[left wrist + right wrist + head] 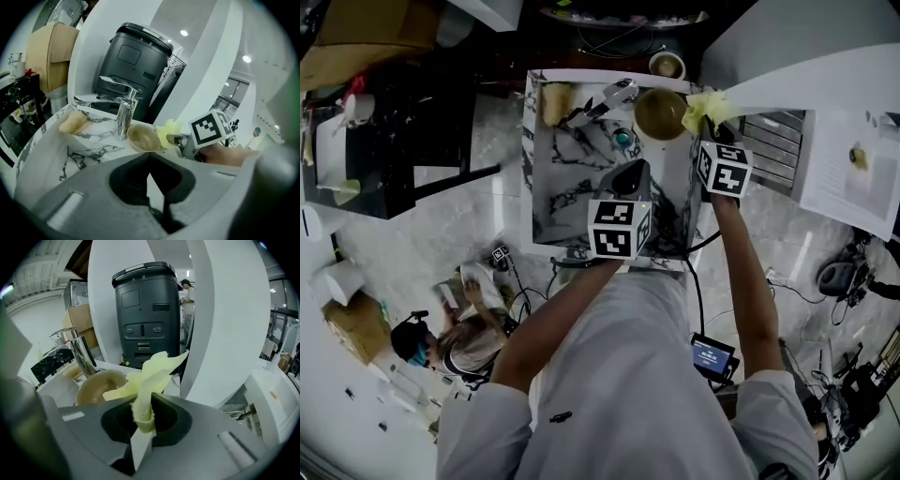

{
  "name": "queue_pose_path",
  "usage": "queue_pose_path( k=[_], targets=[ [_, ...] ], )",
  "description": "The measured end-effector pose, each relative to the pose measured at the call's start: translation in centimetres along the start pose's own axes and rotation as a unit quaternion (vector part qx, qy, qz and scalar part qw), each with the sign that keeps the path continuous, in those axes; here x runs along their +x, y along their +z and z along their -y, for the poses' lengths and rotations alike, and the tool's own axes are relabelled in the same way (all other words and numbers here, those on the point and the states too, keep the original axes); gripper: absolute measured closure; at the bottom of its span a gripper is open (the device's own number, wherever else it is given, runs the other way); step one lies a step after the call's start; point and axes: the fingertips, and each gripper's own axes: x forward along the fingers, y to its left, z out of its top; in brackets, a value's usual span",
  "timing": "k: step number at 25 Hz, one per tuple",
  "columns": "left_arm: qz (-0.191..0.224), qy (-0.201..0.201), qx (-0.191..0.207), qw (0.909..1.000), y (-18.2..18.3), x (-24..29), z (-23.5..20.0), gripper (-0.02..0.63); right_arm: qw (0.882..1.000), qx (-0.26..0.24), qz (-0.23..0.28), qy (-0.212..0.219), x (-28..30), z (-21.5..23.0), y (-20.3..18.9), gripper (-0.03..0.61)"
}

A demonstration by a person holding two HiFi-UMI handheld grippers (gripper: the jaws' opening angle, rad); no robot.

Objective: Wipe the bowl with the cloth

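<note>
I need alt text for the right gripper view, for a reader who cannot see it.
The right gripper is shut on a pale yellow cloth. Next to the cloth stands a tan bowl beside a chrome tap; a dark grey machine is behind.

Your shirt (619, 375): light grey, short-sleeved, with a small dark mark on the front. Your left gripper (630, 173): dark nose, and behind it a white marker cube (619, 227) with black square patterns. Your right gripper (712, 129): same kind of cube. Close up, both gripper bodies are matt grey moulded plastic, with a black hollow round the jaws.
</note>
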Motion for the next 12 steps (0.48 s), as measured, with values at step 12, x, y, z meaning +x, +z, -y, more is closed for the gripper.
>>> queue_pose_path(
  k=[12],
  targets=[
    [0.015,-0.015,0.013,0.9997,0.9,-1.8,0.4,0.610,0.999,0.041,0.022,-0.023,-2.9,0.6,0.3,0.344]
  ],
)
